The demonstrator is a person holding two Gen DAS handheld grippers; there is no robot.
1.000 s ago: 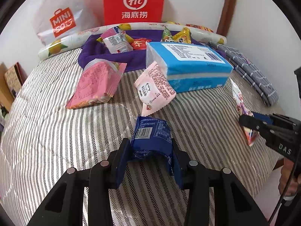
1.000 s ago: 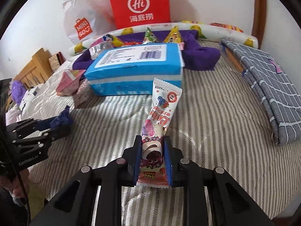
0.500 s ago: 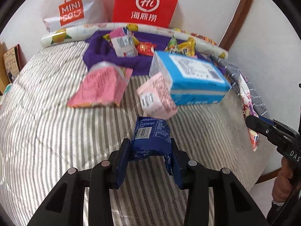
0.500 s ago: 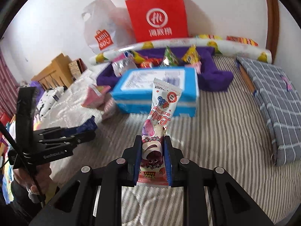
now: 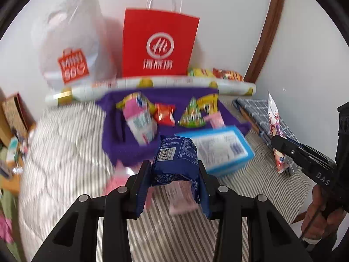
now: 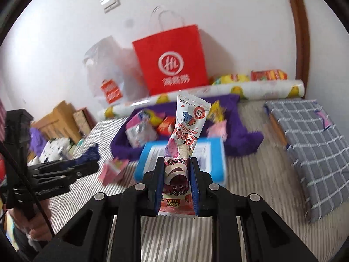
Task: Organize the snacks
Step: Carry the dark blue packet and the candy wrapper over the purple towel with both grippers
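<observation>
Basically both hands loaded, up in the air over the striped bed (image 6: pixel 250 170). Left gripper (image 5: pixel 174 174) clamped on a dark blue snack packet (image 5: pixel 175 159), barcode side up, fingers (image 5: pixel 142 187) pinching its two sides. Right gripper (image 6: pixel 175 185) squeezed onto the bottom end of a long white-and-pink candy wrapper (image 6: pixel 185 131), standing upright between the fingers (image 6: pixel 158 183). Ahead, toward the far edge of the bed: purple cloth (image 5: pixel 122 139) with a bunch of small snacks (image 5: pixel 165 115) sitting on it. Blue tissue pack (image 5: pixel 222 150) lying just in front of that cloth. Couple of pink packets (image 6: pixel 111 170) on the bed by the pack, pretty blurry. Red paper bag (image 5: pixel 159 45) and a white plastic bag (image 5: pixel 74 43) against the wall past the far edge, behind a rolled fruit-print mat (image 5: pixel 235 86). Folded grey checked blanket (image 6: pixel 312 144) along the right edge.
</observation>
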